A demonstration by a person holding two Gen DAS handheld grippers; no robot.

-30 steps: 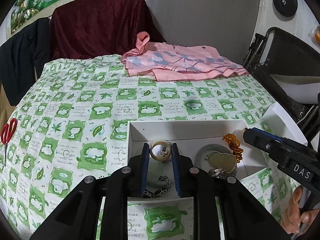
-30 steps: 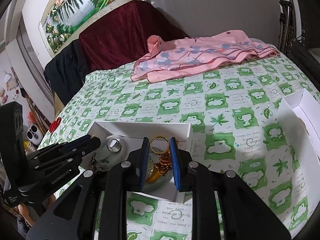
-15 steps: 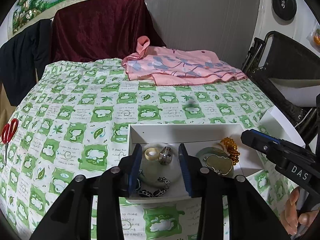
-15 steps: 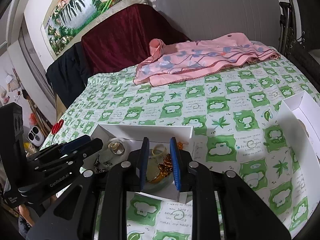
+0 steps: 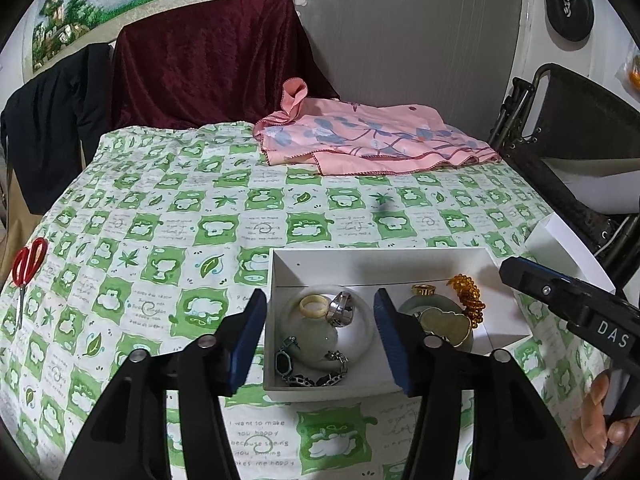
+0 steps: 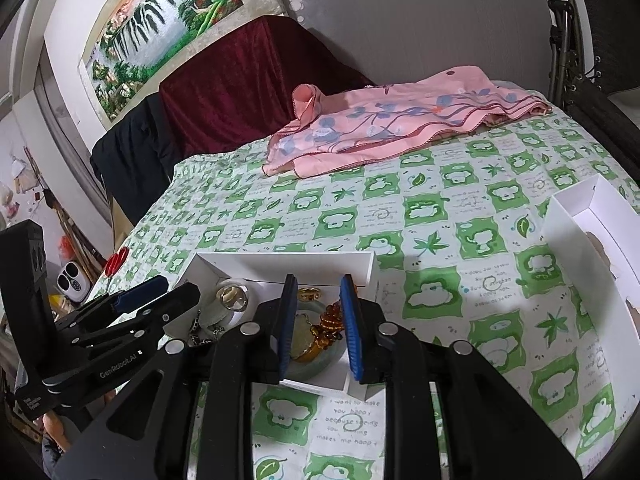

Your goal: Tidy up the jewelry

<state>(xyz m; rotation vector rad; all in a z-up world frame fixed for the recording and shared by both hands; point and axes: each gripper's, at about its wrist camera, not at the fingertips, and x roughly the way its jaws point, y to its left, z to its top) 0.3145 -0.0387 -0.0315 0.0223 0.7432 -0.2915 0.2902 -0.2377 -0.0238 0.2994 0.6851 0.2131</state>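
Your left gripper (image 5: 320,336) hangs over the near-left part of the white box (image 5: 380,258), and its jaws have just been opening; they now stand wide with nothing pressed between the pads. Below them lie the cream ring (image 5: 314,306) and the silver ring (image 5: 341,309) on a pale round dish (image 5: 352,344), with the dark link bracelet (image 5: 308,372) curled against the near wall. Your right gripper (image 6: 318,320) sits over the right part of the box with its jaws narrow, having just eased apart a little; no piece is clamped in them, though the amber bead string (image 6: 330,320) and the pale green pendant (image 6: 301,336) show in the gap underneath. A gold ring (image 5: 423,290) lies just behind the pendant.

From here, the risk is crowding. The two rings touch or nearly touch, so closing the wide jaws over them could catch both, or flick one off the smooth dish. A fingertip pushed against the light box wall would likely slide or tip the box on the soft green checked cloth (image 5: 160,240). The bead string could snag on the pendant and drag it out. Both grippers work near each other and could knock.

Further off to the right stands a second white box (image 6: 592,216), and a pink cloth (image 5: 368,140) lies at the far edge.
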